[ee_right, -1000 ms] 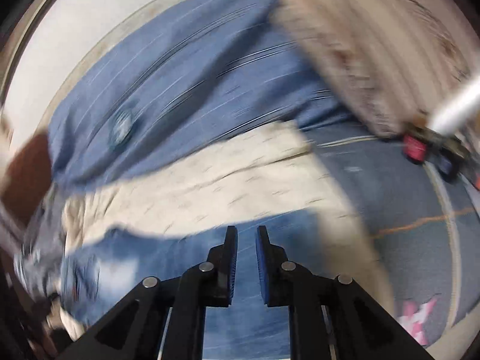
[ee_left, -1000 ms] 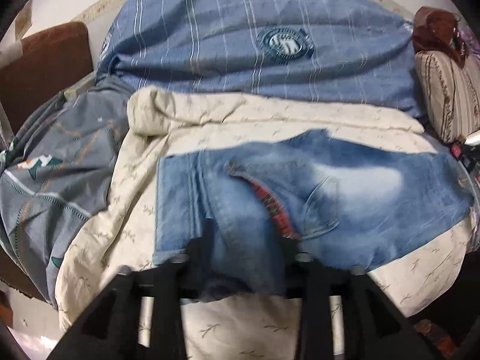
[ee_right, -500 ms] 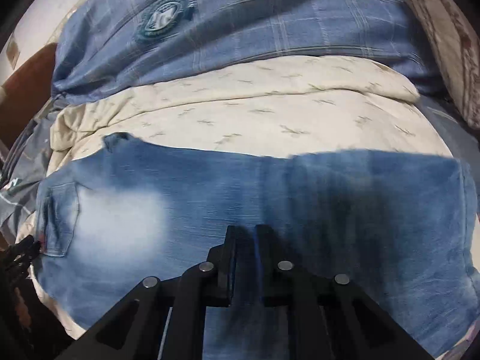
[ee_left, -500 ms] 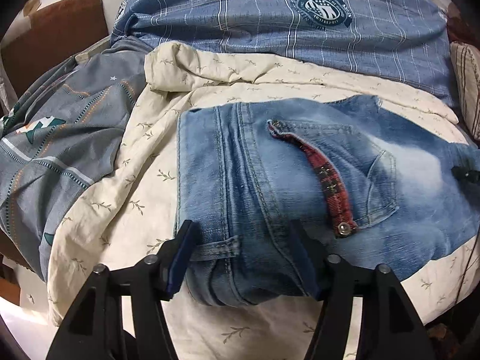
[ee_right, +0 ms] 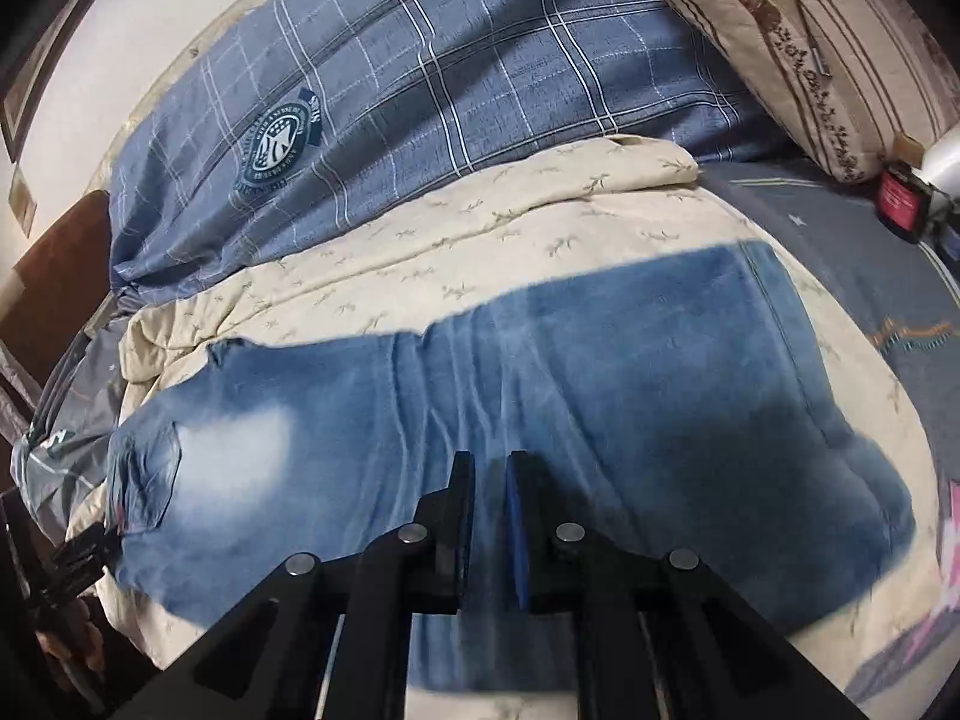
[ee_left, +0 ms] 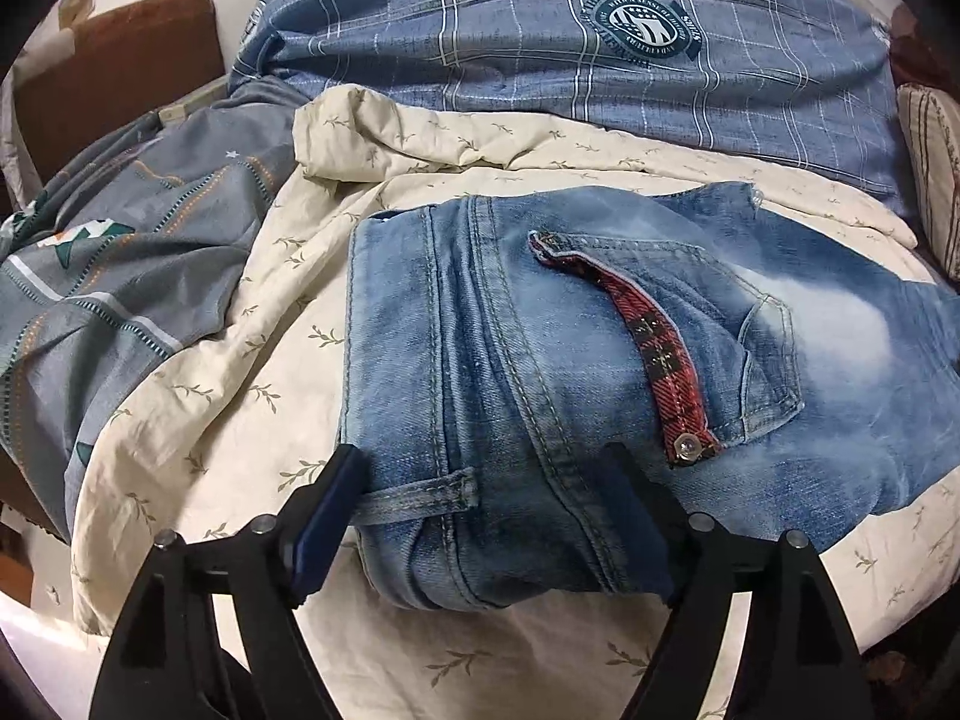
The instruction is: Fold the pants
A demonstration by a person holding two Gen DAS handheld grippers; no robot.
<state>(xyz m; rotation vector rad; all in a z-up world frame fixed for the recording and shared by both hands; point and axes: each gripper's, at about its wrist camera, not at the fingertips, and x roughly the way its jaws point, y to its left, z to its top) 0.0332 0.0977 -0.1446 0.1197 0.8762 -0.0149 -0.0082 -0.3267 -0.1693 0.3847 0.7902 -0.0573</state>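
Observation:
The blue jeans (ee_left: 540, 396) lie folded on a cream leaf-print quilt (ee_left: 240, 396), waistband toward me, with a red plaid pocket flap (ee_left: 660, 354) on top. My left gripper (ee_left: 480, 480) straddles the waistband corner. Its jaws are opening, the denim lies loose between them, and a belt loop (ee_left: 420, 495) reaches to the left pad. In the right wrist view the jeans (ee_right: 600, 372) stretch across the quilt (ee_right: 480, 228). My right gripper (ee_right: 489, 480) is shut on a pinch of denim, and creases run up from it. The left gripper's tip (ee_right: 81, 549) shows at the far left.
A blue checked pillow with a round badge (ee_left: 600, 60) lies behind the quilt. A grey patterned sheet (ee_left: 108, 276) is bunched to the left, by a brown headboard (ee_left: 120, 72). A striped cushion (ee_right: 798, 42) and small red items (ee_right: 900, 198) sit on the right.
Both grippers have come down onto the bed with the jeans. The left jaws have spread apart, from a grip on the waistband to standing clear of it. The right jaws stay shut.

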